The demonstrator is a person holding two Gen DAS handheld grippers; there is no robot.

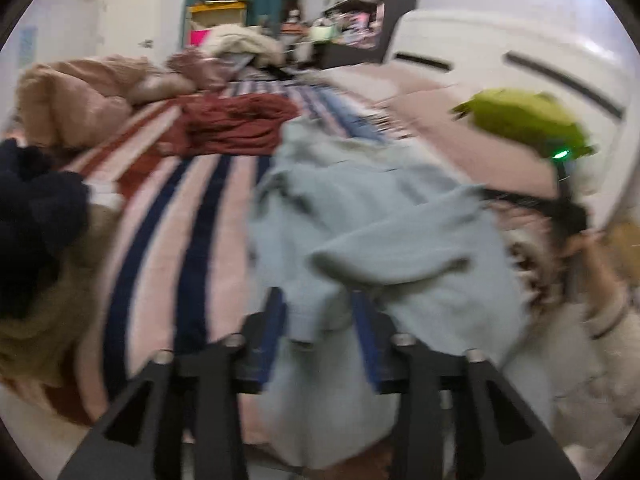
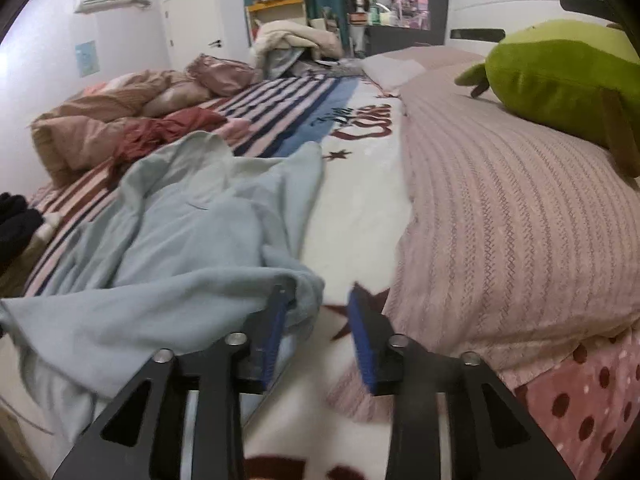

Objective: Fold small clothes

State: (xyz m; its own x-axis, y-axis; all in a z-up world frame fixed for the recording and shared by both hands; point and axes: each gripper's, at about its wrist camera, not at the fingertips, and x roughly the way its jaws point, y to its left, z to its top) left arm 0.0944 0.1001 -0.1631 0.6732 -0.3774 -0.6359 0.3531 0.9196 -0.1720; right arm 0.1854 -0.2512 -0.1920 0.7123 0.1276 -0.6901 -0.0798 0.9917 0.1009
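A light blue garment [image 1: 372, 216] lies rumpled on the striped blanket [image 1: 208, 208]. My left gripper [image 1: 318, 300] is open, and a bunched fold of the garment hangs loosely between its blue pads and spills toward the camera. In the right wrist view the same garment [image 2: 180, 232] spreads out to the left. My right gripper [image 2: 318, 292] is open too. The garment's near corner rests against its left finger [image 2: 280, 312], and only the white blanket [image 2: 360, 208] shows in the gap. The left wrist view is blurred.
A dark red garment [image 1: 240, 124] lies farther back, with a tan duvet [image 1: 76, 100] and dark clothes [image 1: 36, 208] at the left. A pink ribbed pillow [image 2: 504, 216] bearing a green plush toy [image 2: 560, 80] fills the right. A person's hand [image 1: 588, 248] and sleeve are at the right.
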